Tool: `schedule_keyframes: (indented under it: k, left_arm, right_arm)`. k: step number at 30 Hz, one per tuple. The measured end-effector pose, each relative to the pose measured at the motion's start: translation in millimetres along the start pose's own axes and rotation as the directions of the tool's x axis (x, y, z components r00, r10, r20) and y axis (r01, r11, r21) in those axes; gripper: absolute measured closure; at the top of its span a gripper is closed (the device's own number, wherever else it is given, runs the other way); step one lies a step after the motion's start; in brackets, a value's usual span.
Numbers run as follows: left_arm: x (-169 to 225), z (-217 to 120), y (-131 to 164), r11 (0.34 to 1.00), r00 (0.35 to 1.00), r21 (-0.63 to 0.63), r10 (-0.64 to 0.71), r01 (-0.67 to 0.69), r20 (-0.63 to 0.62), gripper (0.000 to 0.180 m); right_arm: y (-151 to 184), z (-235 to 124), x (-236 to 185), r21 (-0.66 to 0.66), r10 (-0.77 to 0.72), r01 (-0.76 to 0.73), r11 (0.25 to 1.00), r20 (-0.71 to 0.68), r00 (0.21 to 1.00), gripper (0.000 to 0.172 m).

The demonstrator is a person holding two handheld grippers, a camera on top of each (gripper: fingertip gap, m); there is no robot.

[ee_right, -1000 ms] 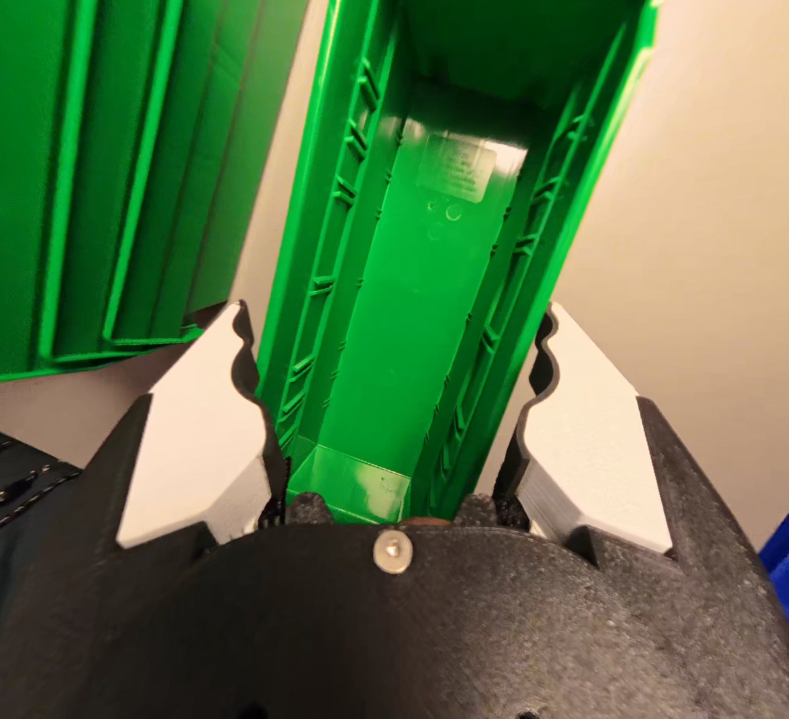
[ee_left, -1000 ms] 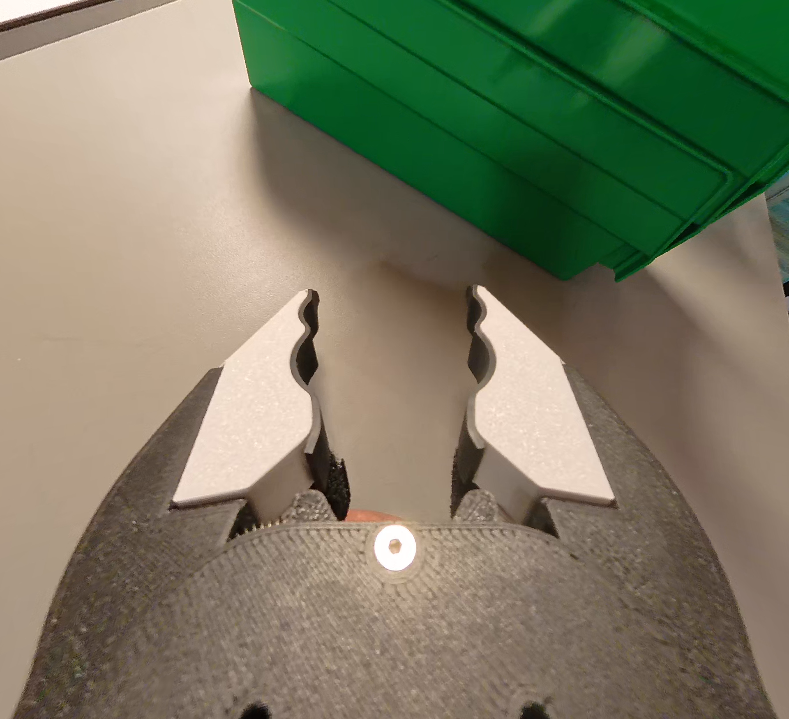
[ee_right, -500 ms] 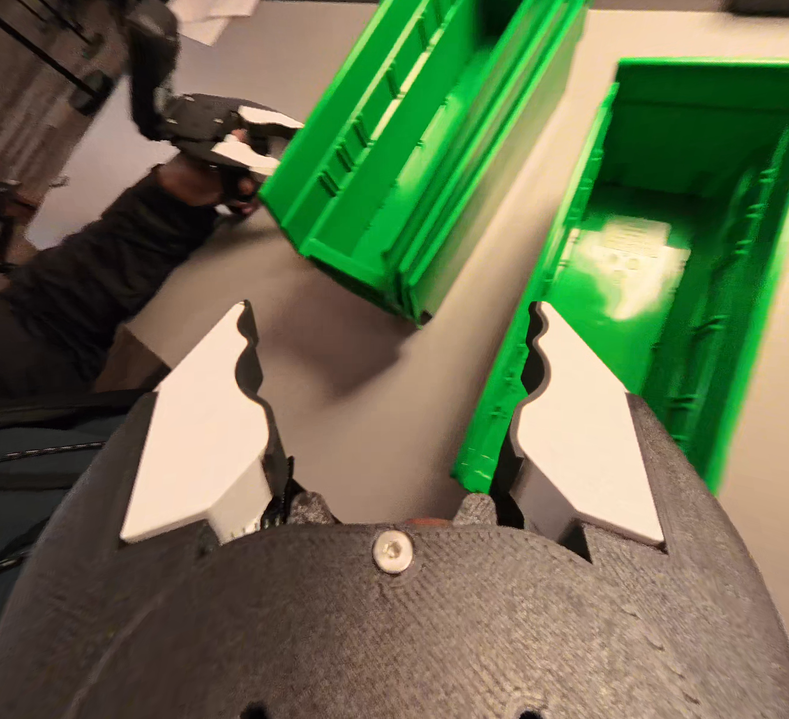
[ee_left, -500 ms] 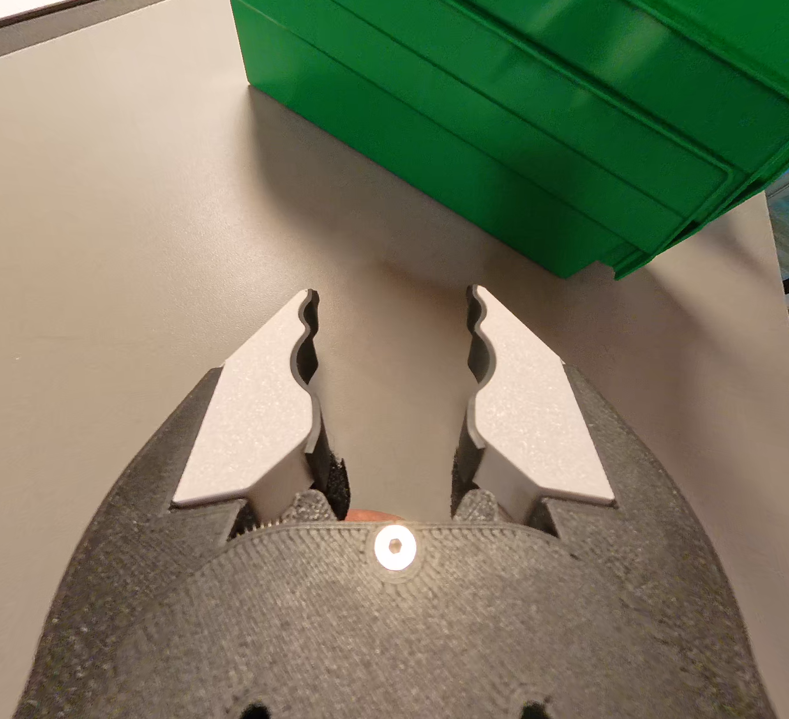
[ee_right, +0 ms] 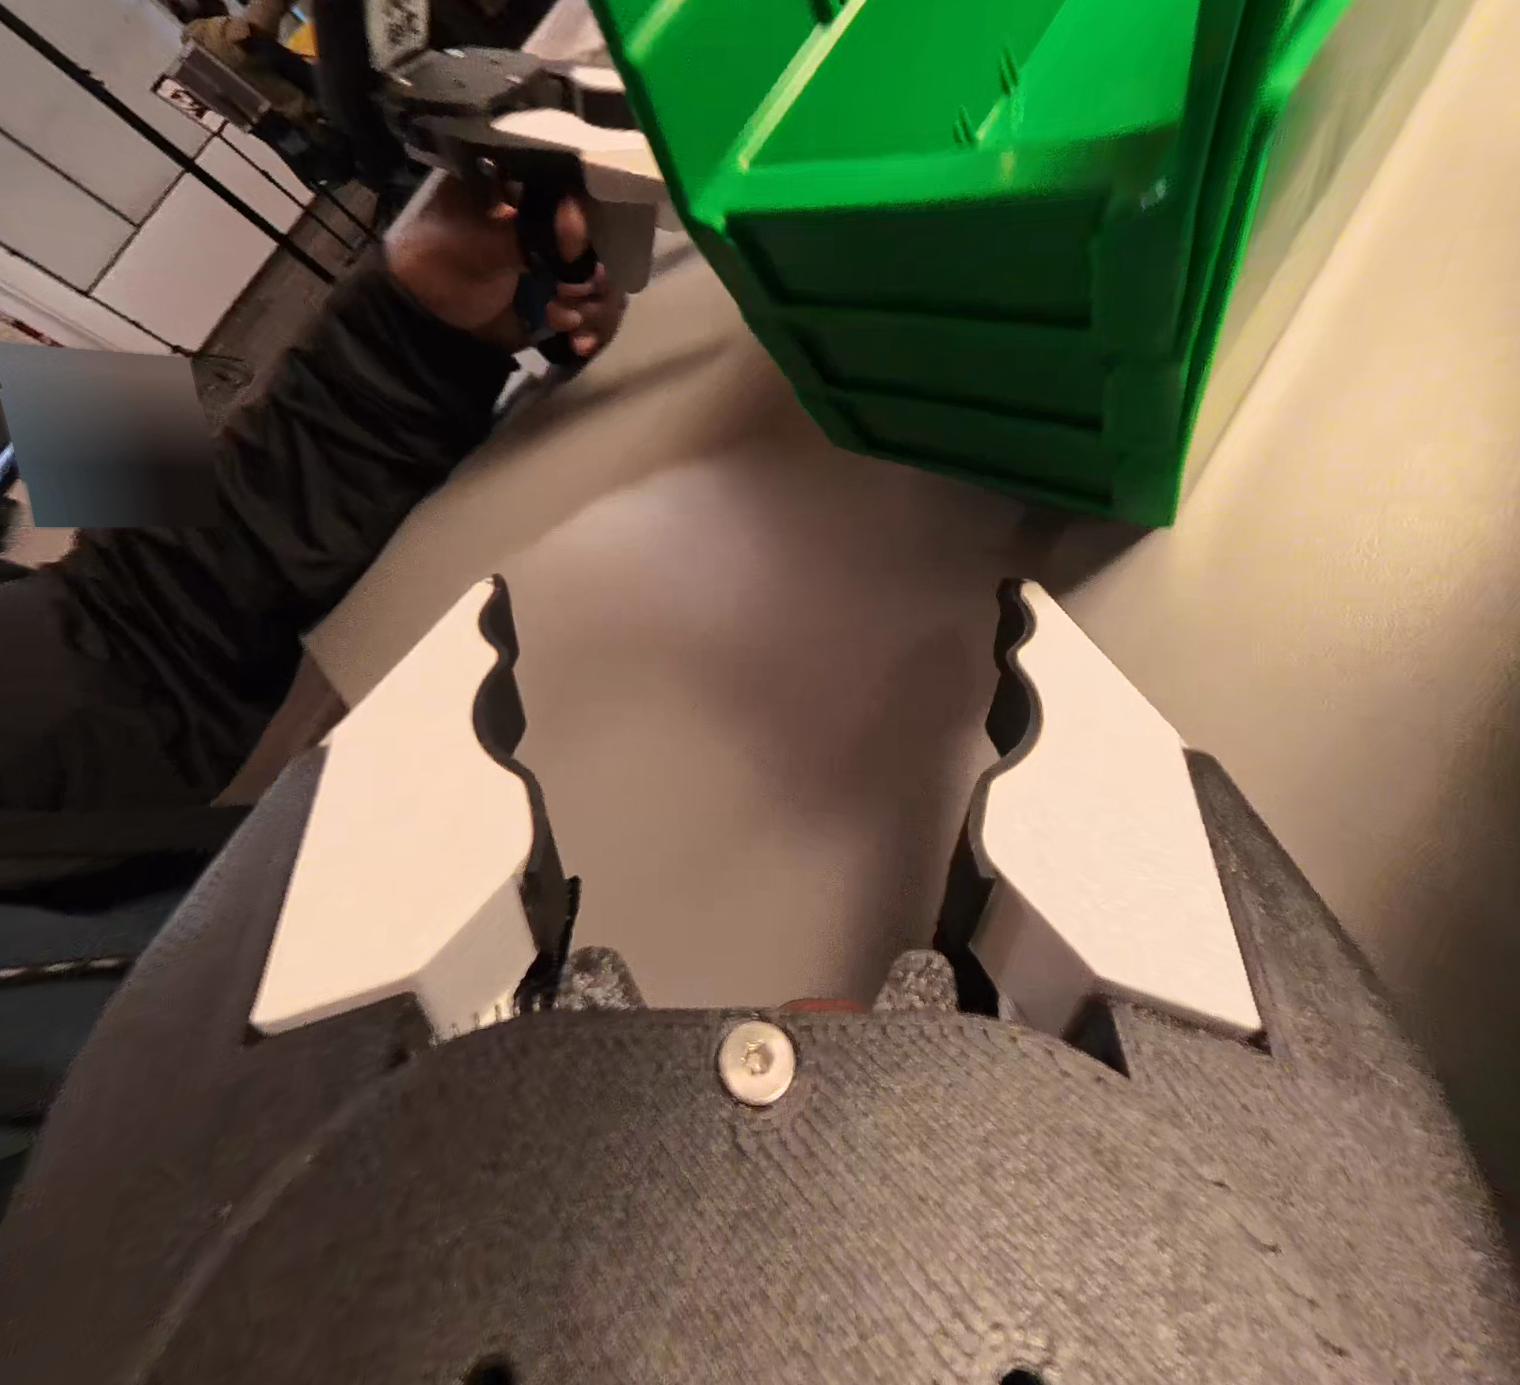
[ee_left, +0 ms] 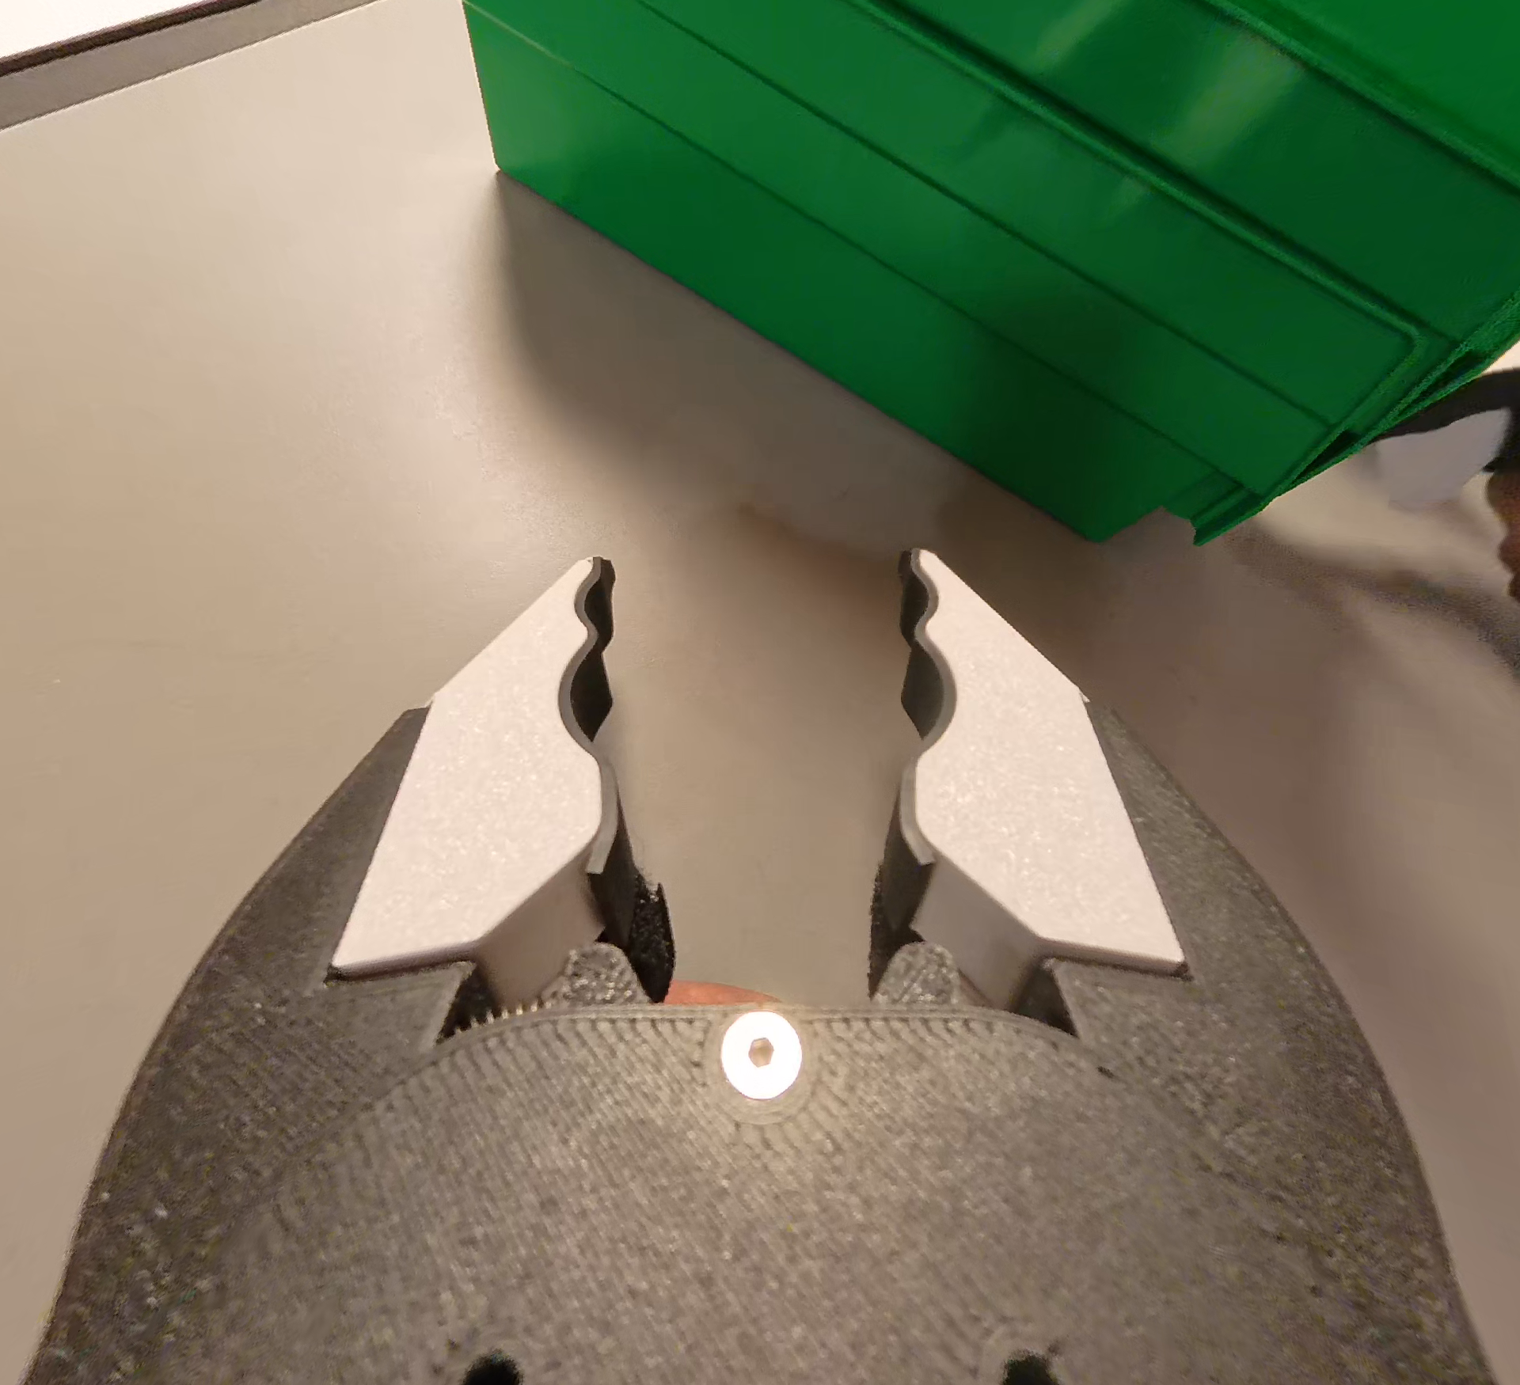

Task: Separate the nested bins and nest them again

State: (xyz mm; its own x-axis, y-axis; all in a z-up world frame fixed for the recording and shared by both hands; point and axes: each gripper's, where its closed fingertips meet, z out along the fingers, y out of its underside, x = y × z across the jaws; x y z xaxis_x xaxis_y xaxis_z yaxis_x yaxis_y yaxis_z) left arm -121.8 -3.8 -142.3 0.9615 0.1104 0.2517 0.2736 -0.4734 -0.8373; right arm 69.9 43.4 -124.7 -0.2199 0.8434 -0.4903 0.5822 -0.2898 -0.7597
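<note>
Beige table (ee_left: 247,359), nested green bins (ee_left: 905,194), both hand-held grippers (ee_left: 755,564) (ee_right: 753,589) apart, bare.

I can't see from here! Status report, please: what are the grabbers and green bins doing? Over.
Left gripper open, empty. Right gripper open, empty. Green nested bins on table, ungripped. Nothing in the way.

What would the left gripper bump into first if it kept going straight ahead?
Probably the stack of green bins. The left gripper is open with only bare table between its fingers, and the bins' long side wall stands ahead, a little to the right. If it points downward, it could meet the table first.
</note>
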Motion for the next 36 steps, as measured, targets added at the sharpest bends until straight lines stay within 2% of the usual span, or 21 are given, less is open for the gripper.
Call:
schedule_keyframes:
  k: [2, 5, 11, 13, 16, 23, 28, 32, 34, 36]
  left_arm:
    - [0, -2, -1, 1.0, 1.0, 0.013, -0.009, 0.009, -0.003, 0.111]
    - [-1, -5, -4, 0.998, 0.999, 0.039, -0.039, 0.04, -0.023, 0.111]
    - [-4, -10, -9, 0.99, 0.991, 0.085, -0.111, 0.117, -0.069, 0.111]
    - [-6, -13, -11, 0.984, 0.988, 0.109, -0.134, 0.142, -0.073, 0.111]
    - [-8, -17, -14, 0.975, 0.984, 0.139, -0.162, 0.171, -0.072, 0.111]
    - [-11, -20, -16, 0.963, 0.974, 0.158, -0.205, 0.218, -0.094, 0.111]
    - [-13, -23, -19, 0.952, 0.968, 0.184, -0.231, 0.246, -0.101, 0.111]
    - [-10, -24, -17, 0.959, 0.976, 0.185, -0.206, 0.216, -0.072, 0.109]
    - [-14, -26, -14, 0.961, 0.976, 0.17, -0.214, 0.216, -0.03, 0.103]
    - [-25, -35, -14, 0.962, 0.97, 0.153, -0.237, 0.227, 0.052, 0.089]
  right_arm:
    - [11, 8, 8, -0.008, 0.011, -0.011, 1.0, -0.015, 1.0, 0.057]
    - [2, 3, 8, 0.058, -0.001, 0.001, 0.998, -0.01, 1.0, 0.064]
    - [2, 3, 4, 0.067, -0.021, 0.021, 0.998, 0.0, 1.0, 0.065]
    - [0, 2, 8, 0.079, 0.004, -0.003, 0.997, -0.014, 1.0, 0.063]
    - [-5, -1, 21, 0.119, 0.04, -0.029, 0.992, -0.09, 0.995, 0.051]
    - [-22, 4, 40, 0.146, -0.001, 0.033, 0.989, -0.216, 0.976, 0.035]
    - [-29, 19, 30, 0.139, 0.019, -0.008, 0.99, -0.076, 0.997, 0.036]
    - [-24, 30, 12, 0.093, -0.027, 0.028, 0.995, -0.016, 1.0, 0.031]
    - [-17, 41, -14, 0.049, -0.035, 0.03, 0.998, 0.11, 0.993, 0.032]
    - [-8, 47, -50, -0.025, 0.002, 0.006, 1.0, 0.318, 0.948, 0.045]
